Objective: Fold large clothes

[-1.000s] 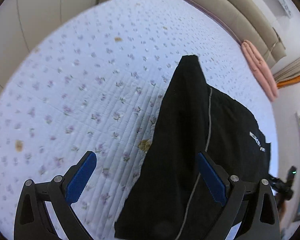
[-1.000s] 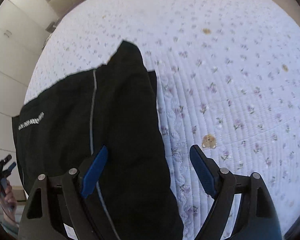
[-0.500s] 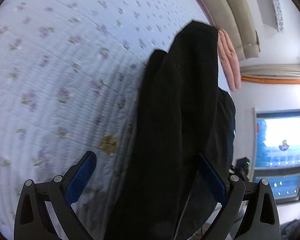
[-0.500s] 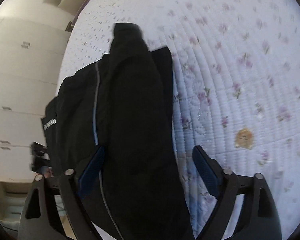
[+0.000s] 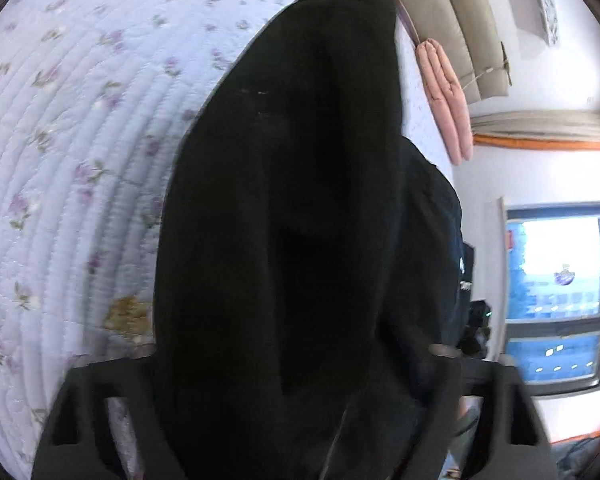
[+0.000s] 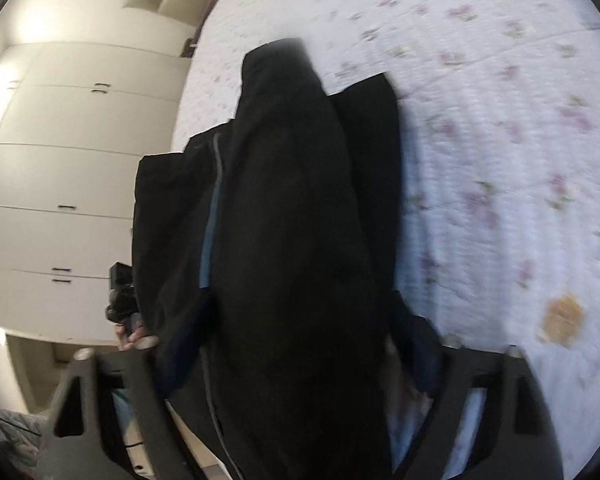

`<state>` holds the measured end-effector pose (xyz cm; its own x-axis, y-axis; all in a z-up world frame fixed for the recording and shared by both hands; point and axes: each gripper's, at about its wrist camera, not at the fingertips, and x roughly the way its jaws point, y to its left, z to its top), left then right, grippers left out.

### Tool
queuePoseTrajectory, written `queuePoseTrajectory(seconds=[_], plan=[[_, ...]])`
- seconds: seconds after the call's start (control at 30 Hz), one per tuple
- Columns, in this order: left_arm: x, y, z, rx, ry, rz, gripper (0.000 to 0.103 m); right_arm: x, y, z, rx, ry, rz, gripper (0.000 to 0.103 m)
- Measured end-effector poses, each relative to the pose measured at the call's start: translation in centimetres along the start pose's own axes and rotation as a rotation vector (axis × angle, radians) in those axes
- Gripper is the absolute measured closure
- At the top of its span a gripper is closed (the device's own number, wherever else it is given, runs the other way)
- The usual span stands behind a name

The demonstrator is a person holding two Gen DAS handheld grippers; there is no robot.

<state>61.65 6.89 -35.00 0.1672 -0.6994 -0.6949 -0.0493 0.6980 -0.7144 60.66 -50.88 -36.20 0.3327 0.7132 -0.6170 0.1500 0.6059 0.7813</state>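
A quilted floral bedspread (image 5: pixel 80 128) is filling the background under both cameras. Nearest, the left gripper (image 5: pixel 292 384) and right gripper (image 6: pixel 300 364) are tilting downward, jaws closing with the black garment (image 5: pixel 300 200) bunched between them; whether the pads are pressing yet is hidden. Its long axis is running straight away from both toward the headboard (image 5: pixel 460 20).
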Motion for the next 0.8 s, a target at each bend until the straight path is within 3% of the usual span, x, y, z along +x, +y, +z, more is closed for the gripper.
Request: queuePoseTrajectory(seconds=[0.03, 0.07, 0.1, 0.2, 0.47, 0.8], plan=[[-0.3, -0.9, -0.4, 0.034, -0.022, 0.031, 0.042, 0.5, 0.1, 0.0, -0.010, 0.000, -0.002, 0.037], [-0.4, -1.5, -0.4, 0.058, -0.043, 0.053, 0.047, 0.7, 0.3, -0.1, -0.025, -0.002, 0.004, 0.047], [-0.8, -2.1, -0.8, 0.069, -0.063, 0.064, 0.057, 0.8, 0.6, -0.2, -0.035, -0.009, 0.009, 0.050], [-2.8, -4.2, -2.2, 0.087, -0.125, 0.044, 0.069, -0.1, 2.1, -1.2, -0.062, -0.054, 0.012, 0.063], [-8.3, -9.4, -6.5, 0.173, -0.206, 0.007, 0.074, -3.6, 10.6, -6.1, -0.221, -0.112, -0.011, 0.066], [-18.3, -10.0, -13.5, 0.251, -0.232, -0.079, 0.075, -7.9, 21.3, -17.7, -0.305, -0.187, -0.071, 0.066]])
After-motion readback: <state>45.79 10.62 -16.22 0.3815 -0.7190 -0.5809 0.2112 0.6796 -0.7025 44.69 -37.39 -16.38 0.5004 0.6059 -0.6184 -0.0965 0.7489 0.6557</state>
